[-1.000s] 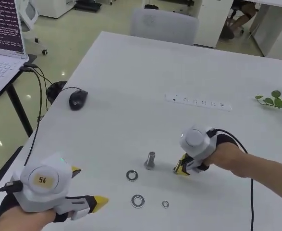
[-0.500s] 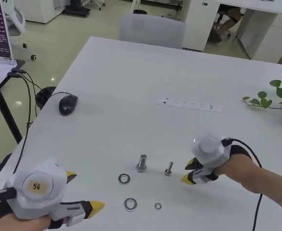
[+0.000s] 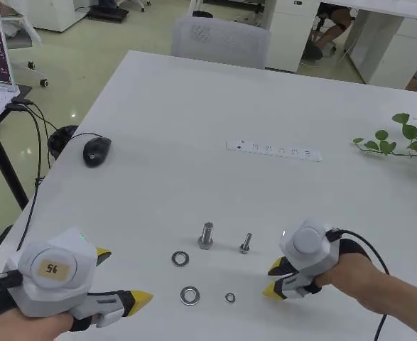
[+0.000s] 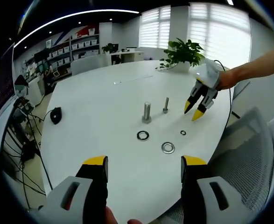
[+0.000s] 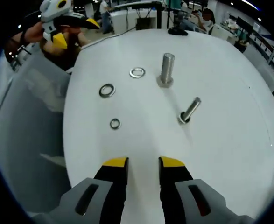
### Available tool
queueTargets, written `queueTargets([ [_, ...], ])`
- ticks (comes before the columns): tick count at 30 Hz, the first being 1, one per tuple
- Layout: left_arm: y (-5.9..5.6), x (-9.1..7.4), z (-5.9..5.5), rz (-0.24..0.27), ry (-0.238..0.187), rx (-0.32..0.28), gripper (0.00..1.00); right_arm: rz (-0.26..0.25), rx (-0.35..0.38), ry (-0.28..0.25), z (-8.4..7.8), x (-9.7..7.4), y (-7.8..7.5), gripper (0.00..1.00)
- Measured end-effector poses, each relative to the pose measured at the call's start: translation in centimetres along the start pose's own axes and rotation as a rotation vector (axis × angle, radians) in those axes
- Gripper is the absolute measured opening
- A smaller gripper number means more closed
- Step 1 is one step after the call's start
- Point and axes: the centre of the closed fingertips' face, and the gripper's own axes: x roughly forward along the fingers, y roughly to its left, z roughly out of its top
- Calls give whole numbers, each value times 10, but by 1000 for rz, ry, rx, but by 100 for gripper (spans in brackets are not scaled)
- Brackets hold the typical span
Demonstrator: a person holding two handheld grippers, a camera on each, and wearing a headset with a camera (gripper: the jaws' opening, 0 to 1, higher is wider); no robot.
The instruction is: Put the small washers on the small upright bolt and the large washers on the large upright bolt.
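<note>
Right tool point(image 3: 272, 278) is hovering near the small bolt point(image 3: 245, 244), slightly parted and empty, while left tool point(image 3: 121, 275) is gaping wide, empty.

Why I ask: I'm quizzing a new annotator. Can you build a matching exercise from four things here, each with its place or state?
1 large bolt
2 small washer
3 mouse
4 right gripper

a open, holding nothing
b upright, beside the small bolt
c by the table edge, left in the head view
d lying flat, not on a bolt

Pairs: 1-b, 2-d, 3-c, 4-a
</note>
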Motion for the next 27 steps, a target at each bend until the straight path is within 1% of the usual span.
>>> queueTargets([
  [3,0,0,0,1,0,-1,63,11,2,-18,6,4,7,27],
  [10,-4,3,2,-5,0,3,63,40,-42,-38,23,14,24,27],
  [16,-6,5,5,-10,-4,5,63,61,-85,-32,34,23,34,26],
  [18,-7,6,5,-11,-3,5,63,71,-105,-24,38,26,38,25],
  [21,-8,6,5,-13,-3,6,63,91,-209,39,38,30,41,24],
  [22,-8,6,5,-14,-1,9,63,92,-222,48,39,31,41,24],
  [24,-8,5,5,-13,-2,8,63,100,-232,46,43,33,43,24],
  [26,-7,5,5,-12,-3,7,63,114,-238,47,47,34,44,23],
  [27,-6,4,5,-11,-3,7,63,123,-255,57,47,34,45,23],
])
